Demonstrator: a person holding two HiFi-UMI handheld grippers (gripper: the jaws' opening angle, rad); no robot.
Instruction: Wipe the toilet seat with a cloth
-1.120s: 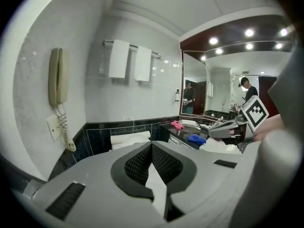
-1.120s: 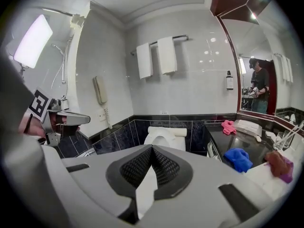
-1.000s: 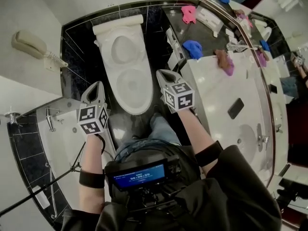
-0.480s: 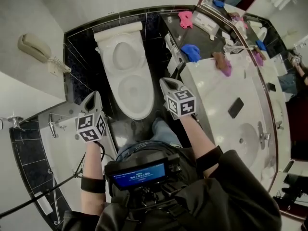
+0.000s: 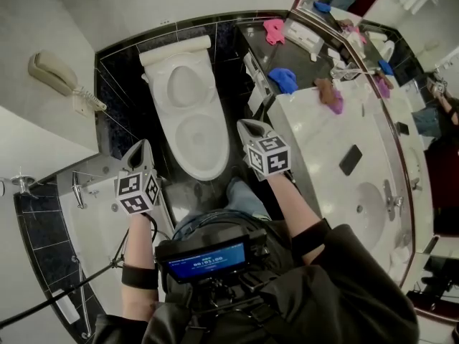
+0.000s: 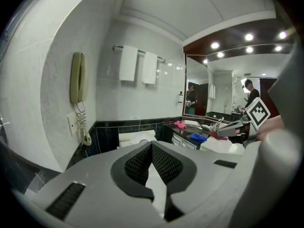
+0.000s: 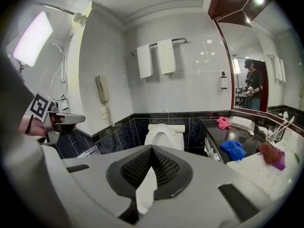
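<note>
Left gripper: jaws together, empty, held beside the left rim of the toilet seat. Seat lies down, lid up, no cloth on it. Right gripper: jaws together, empty, at the seat's right rim. Blue cloth lies at the left edge of the counter, beyond the right gripper and apart from it, probably parked within reach.

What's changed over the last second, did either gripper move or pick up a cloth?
The left gripper and the right gripper seem to have eased back a little from the toilet toward the person. Nothing was taken hold of or let go. Both pairs of jaws stay shut and empty, and the blue cloth and pink cloth lie on the dark counter as before.
</note>
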